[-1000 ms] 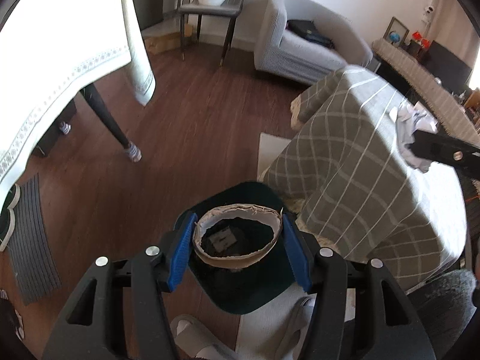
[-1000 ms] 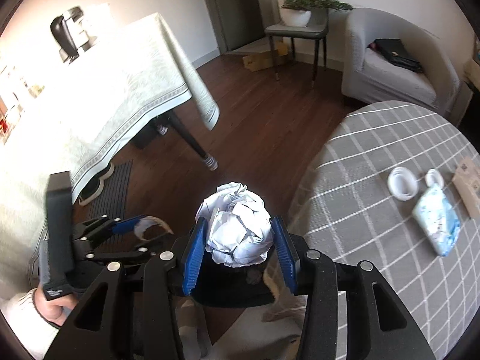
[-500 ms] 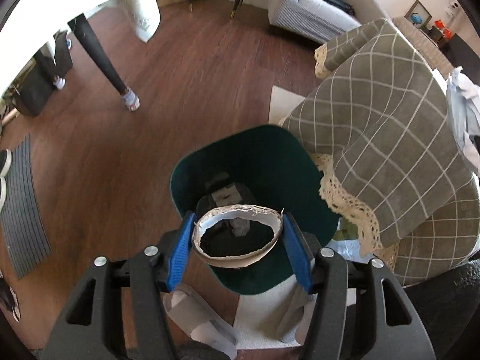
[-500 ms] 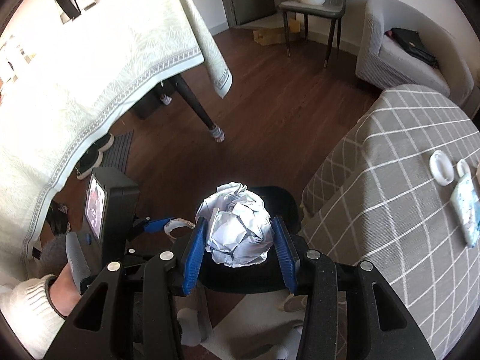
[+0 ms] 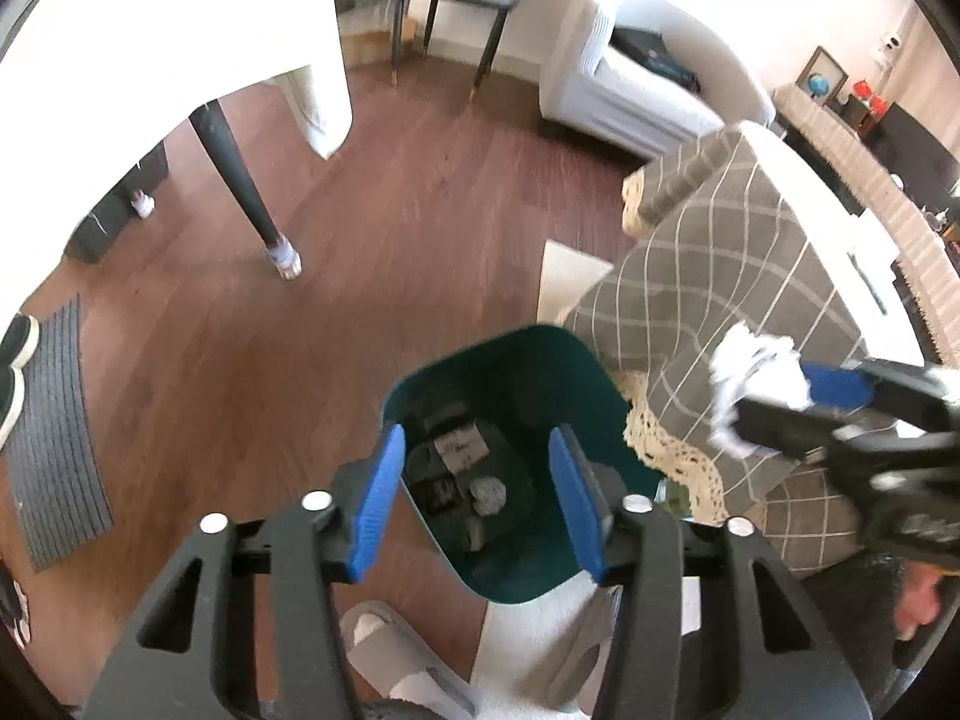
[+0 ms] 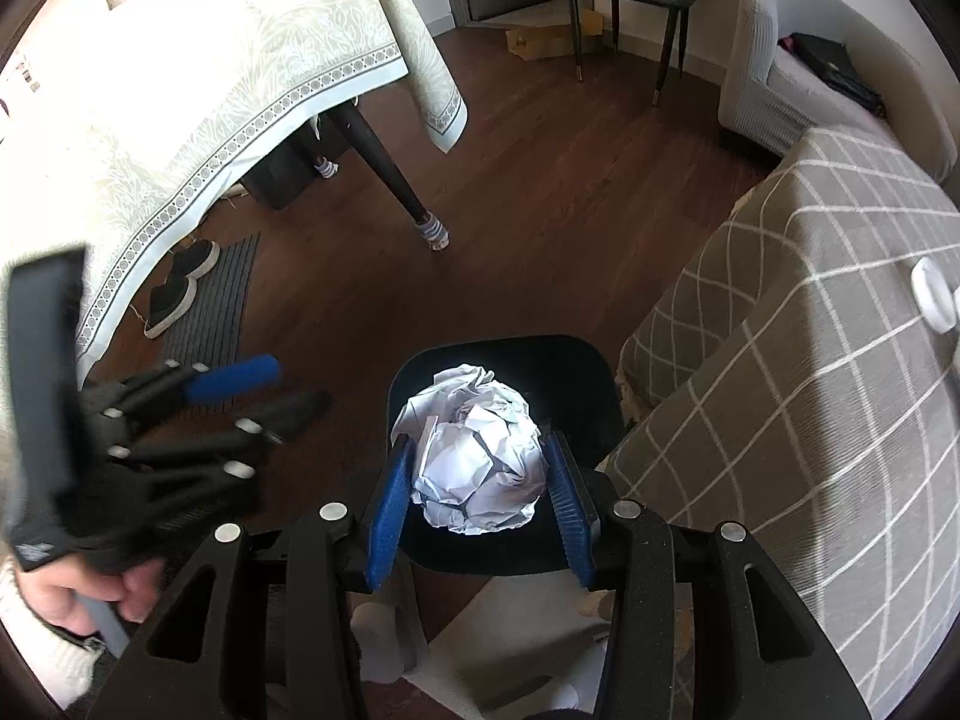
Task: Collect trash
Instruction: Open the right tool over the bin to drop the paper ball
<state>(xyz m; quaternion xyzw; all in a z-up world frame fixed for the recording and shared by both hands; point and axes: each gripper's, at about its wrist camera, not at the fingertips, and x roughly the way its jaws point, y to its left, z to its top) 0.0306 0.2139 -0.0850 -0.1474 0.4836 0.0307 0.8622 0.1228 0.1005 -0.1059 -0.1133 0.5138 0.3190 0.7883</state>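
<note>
A dark green trash bin (image 5: 576, 360) stands on the floor beside the checked table, with several pieces of trash at its bottom (image 5: 474, 474). My left gripper (image 5: 477, 498) is open and empty above the bin. My right gripper (image 6: 477, 492) is shut on a crumpled white paper ball (image 6: 480, 468) and holds it over the bin (image 6: 588, 372). The right gripper with the paper ball (image 5: 756, 372) also shows at the right of the left wrist view. The left gripper (image 6: 252, 390) shows at the left of the right wrist view.
A table with grey checked cloth (image 6: 810, 360) stands right of the bin, with a white lid (image 6: 933, 300) on it. A white-clothed table (image 6: 210, 78) with a dark leg (image 6: 390, 174) stands to the left. A grey mat (image 5: 54, 438), shoes (image 6: 180, 288) and slippered feet (image 5: 396, 660) are on the wooden floor.
My left gripper has let go of the torn paper cup, which is no longer between its fingers. My right gripper has moved over the bin with the paper ball.
</note>
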